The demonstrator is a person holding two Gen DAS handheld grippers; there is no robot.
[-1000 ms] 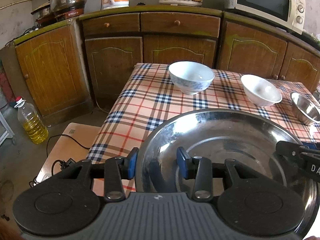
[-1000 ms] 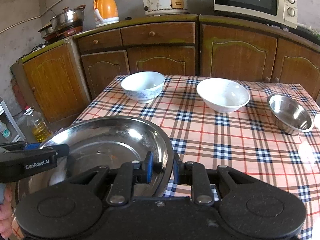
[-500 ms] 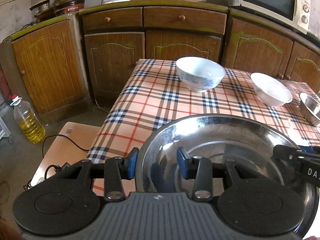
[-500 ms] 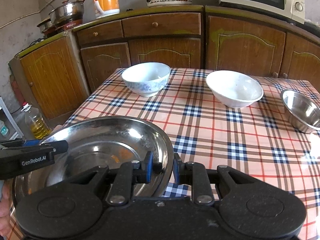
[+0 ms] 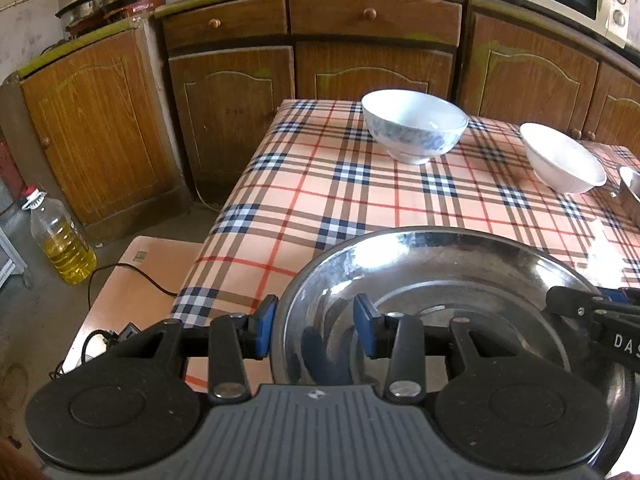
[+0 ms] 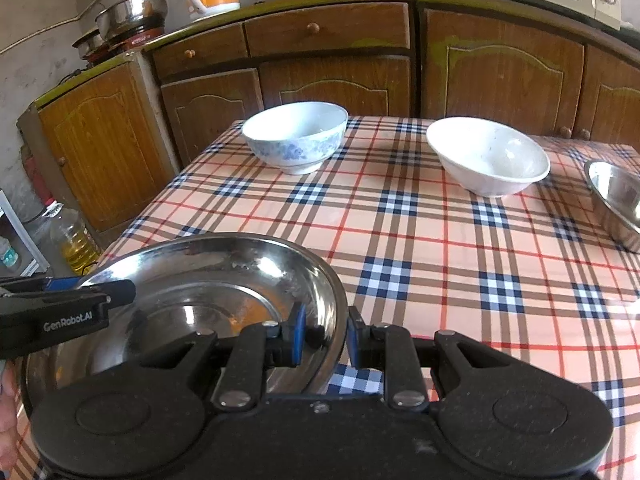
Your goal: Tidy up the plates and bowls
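One large steel plate (image 5: 440, 280), round, shallow and mirror-bright, is held over the near left part of a table (image 5: 320, 200) that is covered with a glossy plaid oilcloth in peach, navy, red and brown. Its left rim is straddled by the left gripper (image 5: 316, 330), one blue pad outside and one inside; whether the pads press on the metal cannot be told from the left wrist view. Its right rim is clamped by the right gripper (image 6: 324, 336), the blue pads being closed on the thin wall.

Three bowls are counted on the far half of the cloth, well apart from one another: one white ceramic bowl with a blue floral pattern (image 6: 296, 138), footed and deep; one plain white bowl (image 6: 488, 156), wider and conical; one steel bowl (image 6: 616, 196), cut off by the right edge of both views.

Behind the table, worn wooden cabinets (image 6: 332, 64) with arched door panels are seen. One plastic oil bottle (image 5: 60, 240) is seen on the floor. The plate's near edge is hidden behind the gripper bodies.
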